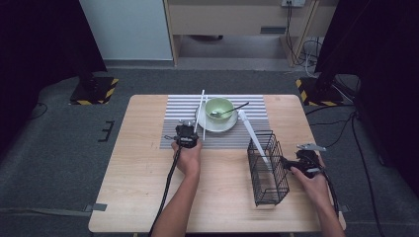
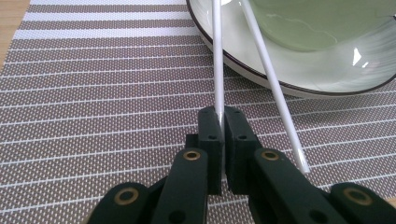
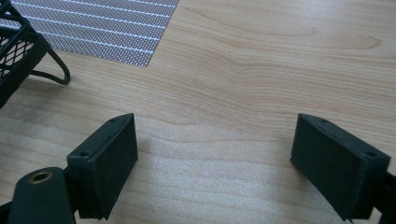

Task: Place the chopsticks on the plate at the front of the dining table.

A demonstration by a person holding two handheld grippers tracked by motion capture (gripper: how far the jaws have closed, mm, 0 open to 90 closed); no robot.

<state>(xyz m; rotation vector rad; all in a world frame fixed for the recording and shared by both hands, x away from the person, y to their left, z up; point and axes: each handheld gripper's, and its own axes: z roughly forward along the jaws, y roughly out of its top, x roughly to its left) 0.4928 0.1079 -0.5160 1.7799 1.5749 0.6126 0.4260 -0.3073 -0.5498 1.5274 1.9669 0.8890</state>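
Observation:
Two white chopsticks lean against the left rim of a white plate point(image 1: 216, 126) that holds a green bowl point(image 1: 219, 106). My left gripper point(image 1: 191, 128) sits on the striped placemat point(image 1: 173, 106) just left of the plate. In the left gripper view this gripper point(image 2: 222, 114) is shut on the near end of one chopstick point(image 2: 217, 56). The other chopstick point(image 2: 275, 88) lies free beside it on the right, its far part resting on the plate point(image 2: 261, 70). My right gripper point(image 1: 291, 161) rests to the right of a black wire basket point(image 1: 269, 170). Its jaws point(image 3: 215, 140) stand wide open over bare wood with nothing between them.
A dark spoon point(image 1: 230, 111) rests in the green bowl point(image 2: 322, 28). A long white utensil point(image 1: 254, 138) leans out of the basket toward the plate. The basket's corner and foot point(image 3: 23, 56) show left of my right jaws. The wooden table point(image 1: 138, 163) stands on grey floor.

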